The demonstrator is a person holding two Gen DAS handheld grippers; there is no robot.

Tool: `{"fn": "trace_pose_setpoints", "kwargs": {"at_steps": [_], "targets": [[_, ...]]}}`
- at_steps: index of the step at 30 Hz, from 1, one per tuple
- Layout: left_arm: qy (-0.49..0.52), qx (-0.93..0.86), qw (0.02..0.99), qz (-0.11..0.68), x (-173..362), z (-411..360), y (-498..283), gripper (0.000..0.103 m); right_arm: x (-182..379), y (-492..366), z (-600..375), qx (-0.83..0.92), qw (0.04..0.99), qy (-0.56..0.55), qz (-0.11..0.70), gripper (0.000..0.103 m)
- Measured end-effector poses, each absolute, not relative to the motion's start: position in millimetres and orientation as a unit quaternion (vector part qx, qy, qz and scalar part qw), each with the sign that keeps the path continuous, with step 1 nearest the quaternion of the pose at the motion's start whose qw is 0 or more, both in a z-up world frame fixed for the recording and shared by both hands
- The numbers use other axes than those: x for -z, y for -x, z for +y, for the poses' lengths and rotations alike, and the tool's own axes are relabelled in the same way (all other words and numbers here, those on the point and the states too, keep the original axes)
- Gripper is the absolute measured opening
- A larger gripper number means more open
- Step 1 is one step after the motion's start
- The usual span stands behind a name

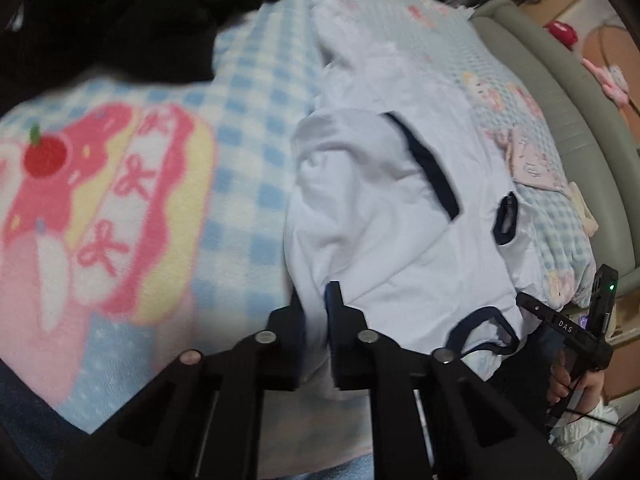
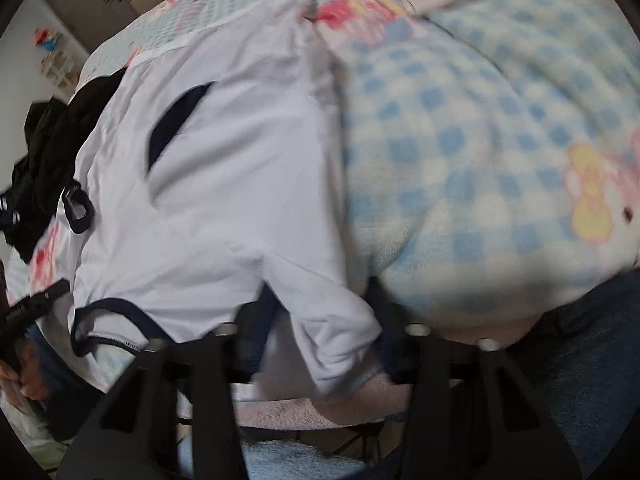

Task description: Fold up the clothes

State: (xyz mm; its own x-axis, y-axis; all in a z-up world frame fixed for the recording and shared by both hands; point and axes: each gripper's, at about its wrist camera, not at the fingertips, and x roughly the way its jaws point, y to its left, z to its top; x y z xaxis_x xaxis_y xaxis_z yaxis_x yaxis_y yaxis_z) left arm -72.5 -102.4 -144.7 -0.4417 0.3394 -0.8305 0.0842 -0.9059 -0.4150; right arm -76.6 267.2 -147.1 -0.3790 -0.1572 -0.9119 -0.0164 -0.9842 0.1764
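Fabric of the white shirt (image 1: 384, 216) runs lengthwise away from both grippers across the checked blanket (image 1: 248, 128) on the bed, its navy-trimmed hem edge nearest the person. On the left, the left gripper (image 1: 316, 320) sits at the shirt's near left edge, jaws narrow with a fold of white cloth between them, so it looks pinched. A heap of black clothes (image 1: 132, 12) lies well beyond, at the far left. On the right, the right gripper (image 2: 320, 320) meets the shirt's near right corner; its jaws stand wide, with the corner draped between them, not clamped. Both hands are low, side by side, pointing forward along the garment, the left one seemingly further committed to its grasp.
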Motion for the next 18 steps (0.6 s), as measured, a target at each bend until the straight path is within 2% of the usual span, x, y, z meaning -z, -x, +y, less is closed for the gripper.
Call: {"fn": "trace_pose_setpoints", "kwargs": {"at_steps": [1,4,15,17,18], "targets": [[0.520,-0.829,0.073,-0.194,141.3,-100.8,70.1,0.008,141.7,74.5,265.1,0.832,0.043,-0.549,-0.067,0.014],[0.516,-0.834,0.064,-0.185,133.5,-101.6,61.7,0.007,129.9,67.3,270.5,0.839,0.044,-0.538,-0.071,0.007],[0.520,-0.835,0.073,-0.168,115.4,-97.7,37.7,0.007,87.1,33.4,258.6,0.854,0.073,-0.511,-0.063,0.005],[0.535,-0.826,0.077,-0.159,124.3,-94.0,42.8,0.011,99.9,35.1,264.8,0.846,0.065,-0.525,-0.060,0.006],[0.545,-0.819,0.075,-0.162,129.7,-95.6,45.8,0.013,112.1,40.8,267.7,0.833,0.067,-0.544,-0.072,0.010]]}}
